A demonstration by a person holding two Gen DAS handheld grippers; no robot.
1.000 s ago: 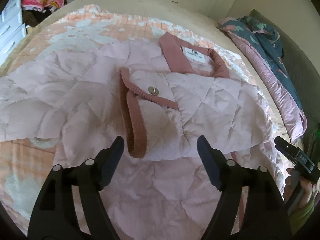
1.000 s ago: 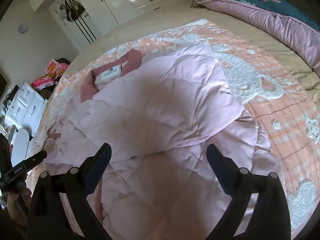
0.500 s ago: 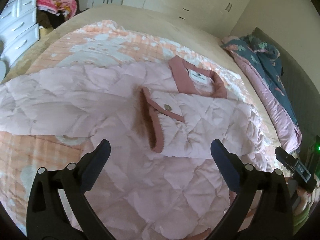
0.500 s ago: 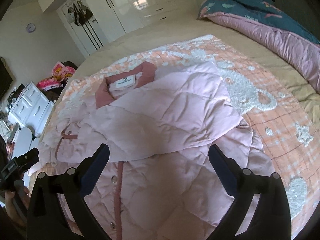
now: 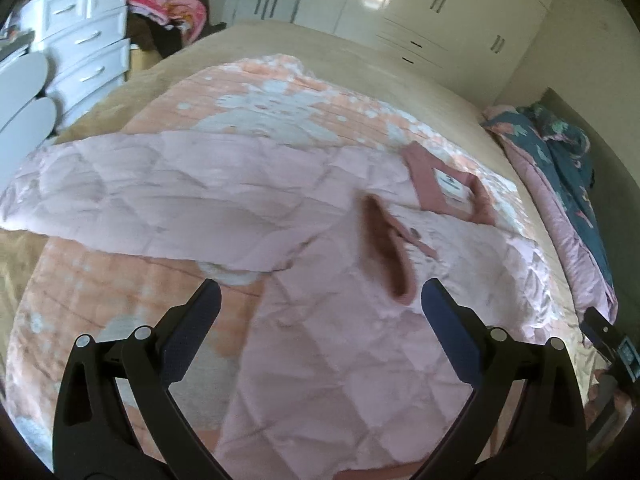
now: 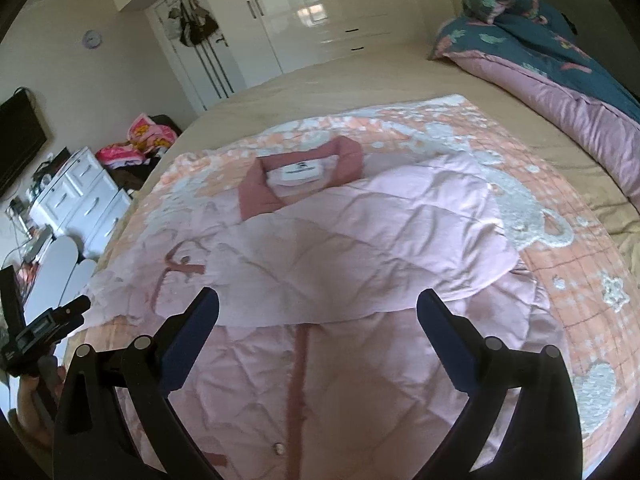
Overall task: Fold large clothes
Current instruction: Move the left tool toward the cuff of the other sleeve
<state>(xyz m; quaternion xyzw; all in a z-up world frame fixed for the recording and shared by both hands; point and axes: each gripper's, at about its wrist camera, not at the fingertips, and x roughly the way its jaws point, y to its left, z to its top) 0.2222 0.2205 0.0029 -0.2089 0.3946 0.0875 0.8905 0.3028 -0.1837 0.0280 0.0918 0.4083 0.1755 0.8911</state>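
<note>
1. Left gripper (image 5: 320, 306) has its jaws spread wide, nothing between them, hovering over the jacket (image 5: 332, 340).
2. Right gripper (image 6: 318, 312) looks the same to me: wide apart, holding nothing.
3. One pink quilted jacket, mid-frame in both views, one sleeve (image 6: 360, 256) folded across the chest, the other sleeve (image 5: 132, 204) stretched out left.
4. It lies on an orange patterned blanket (image 6: 580, 280) on a beige bed (image 6: 380, 72). White wardrobes (image 6: 320, 8) upper centre, one white dresser (image 5: 84, 44) upper left.

Quilted matt cloth jacket (image 6: 360, 240); glossy wardrobe doors (image 6: 304, 12).
</note>
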